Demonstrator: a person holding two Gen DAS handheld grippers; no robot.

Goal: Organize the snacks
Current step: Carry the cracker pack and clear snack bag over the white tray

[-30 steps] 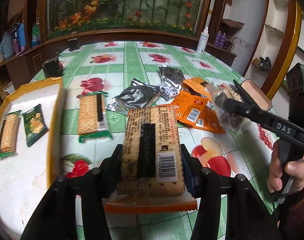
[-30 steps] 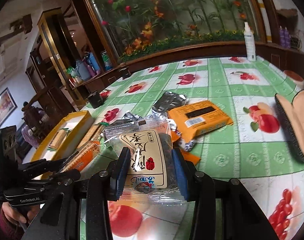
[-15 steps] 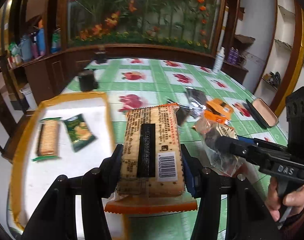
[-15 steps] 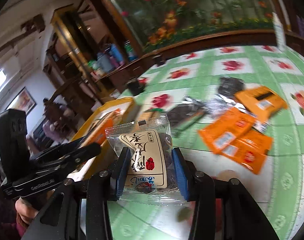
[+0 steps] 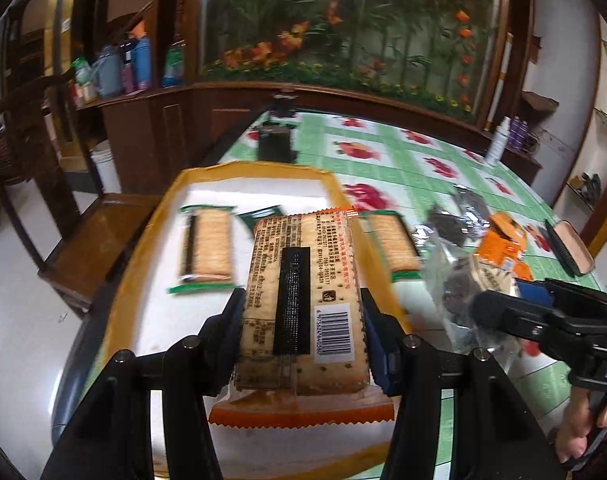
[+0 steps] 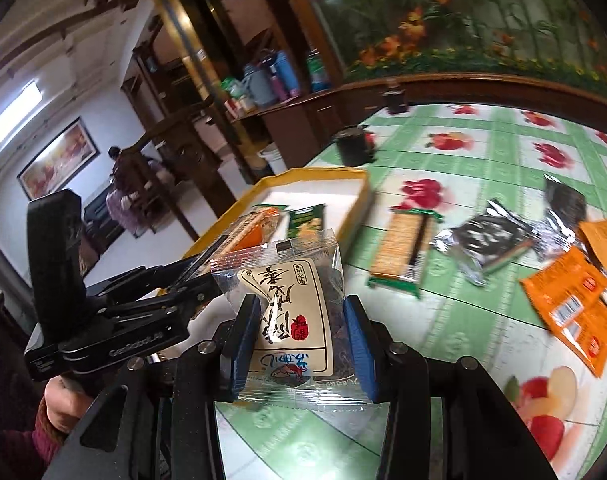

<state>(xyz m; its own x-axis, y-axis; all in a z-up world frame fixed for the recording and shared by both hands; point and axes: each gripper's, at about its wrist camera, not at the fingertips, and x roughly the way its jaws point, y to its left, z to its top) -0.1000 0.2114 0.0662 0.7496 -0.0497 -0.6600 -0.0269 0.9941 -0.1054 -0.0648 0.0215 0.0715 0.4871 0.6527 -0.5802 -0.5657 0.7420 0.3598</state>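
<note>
Two snacks ride over the green-checked surface (image 6: 483,312): above the yellow-rimmed tray (image 5: 151,216) near its left edge, the left tongs (image 5: 301,320) clamp a cracker pack (image 5: 303,280); beside it, the right tongs (image 6: 299,334) pinch a clear snack pouch (image 6: 291,300).

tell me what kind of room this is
Most likely a home dining or living room: a table under a fruit-print tablecloth, dark wooden cabinets holding flasks and bottles, a big flower mural and a framed picture on the wall.
</note>
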